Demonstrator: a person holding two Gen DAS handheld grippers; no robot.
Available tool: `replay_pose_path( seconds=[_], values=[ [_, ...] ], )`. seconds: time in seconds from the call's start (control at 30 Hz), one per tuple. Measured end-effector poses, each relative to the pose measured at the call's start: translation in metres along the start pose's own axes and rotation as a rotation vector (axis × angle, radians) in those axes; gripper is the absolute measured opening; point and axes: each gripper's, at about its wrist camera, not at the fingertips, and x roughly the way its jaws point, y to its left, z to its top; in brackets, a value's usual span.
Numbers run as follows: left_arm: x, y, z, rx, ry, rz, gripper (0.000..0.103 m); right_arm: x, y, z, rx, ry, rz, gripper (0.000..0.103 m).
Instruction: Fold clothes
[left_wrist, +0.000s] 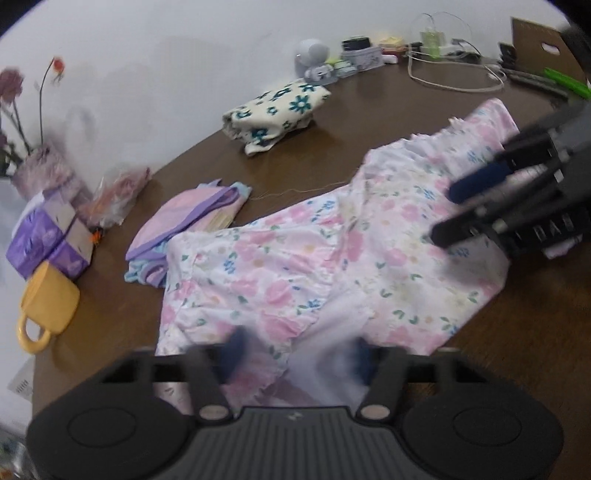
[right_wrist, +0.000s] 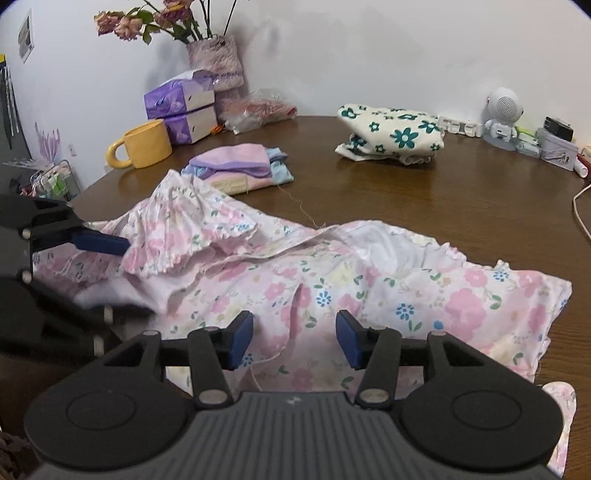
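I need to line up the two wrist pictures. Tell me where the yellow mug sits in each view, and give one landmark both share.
Left wrist view: the yellow mug lies at the far left edge, low, just below the purple tissue box.
Right wrist view: the yellow mug stands upper left on the table, just left of the purple tissue box.
Shared landmark: the folded cream cloth with teal flowers.

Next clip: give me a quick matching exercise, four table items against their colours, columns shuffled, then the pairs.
Items:
1. mug
2. tissue box
3. spread garment
4. folded cloth by the wall

Colours:
A. cream with teal flowers
B. yellow
C. white with pink flowers
D. purple

Pairs: 1-B, 2-D, 3-C, 4-A
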Motion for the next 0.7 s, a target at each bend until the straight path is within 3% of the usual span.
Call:
replay_pose_path(
  seconds=[0.03, 0.07, 0.1, 0.27, 0.37, 0.53, 0.6, 0.63, 0.7],
  values=[
    [0.001, 0.011, 0.0, -0.053, 0.003, -0.028, 0.017, 0.001, -0.001, -0.001, 0.001, 0.005, 0.005, 0.051],
    [0.001, 0.022, -0.001, -0.105, 0.006, -0.056, 0.006, 0.002, -0.002, -0.002, 0.005, 0.01, 0.01, 0.051],
    [0.002, 0.034, -0.001, -0.158, 0.009, -0.084, 0.003, 0.004, -0.003, -0.003, 0.008, 0.015, 0.015, 0.051],
    [-0.013, 0.113, -0.029, -0.493, -0.036, -0.098, 0.003, 0.004, -0.006, -0.005, -0.002, 0.025, 0.024, 0.05],
    [-0.022, 0.165, -0.058, -0.7, -0.074, -0.058, 0.003, 0.004, -0.003, -0.006, -0.031, 0.027, 0.01, 0.051],
    [-0.017, 0.225, -0.108, -0.952, -0.059, 0.038, 0.018, 0.005, 0.002, -0.006, -0.066, 0.036, -0.006, 0.052],
    [-0.018, 0.236, -0.12, -0.972, -0.049, 0.096, 0.026, 0.006, 0.004, -0.006, -0.076, 0.039, -0.009, 0.052],
    [-0.022, 0.237, -0.121, -0.965, -0.066, 0.075, 0.035, 0.006, 0.004, -0.006, -0.081, 0.042, -0.011, 0.052],
    [-0.029, 0.238, -0.123, -0.952, -0.1, 0.032, 0.04, 0.006, 0.005, -0.005, -0.087, 0.047, -0.014, 0.052]
  ],
)
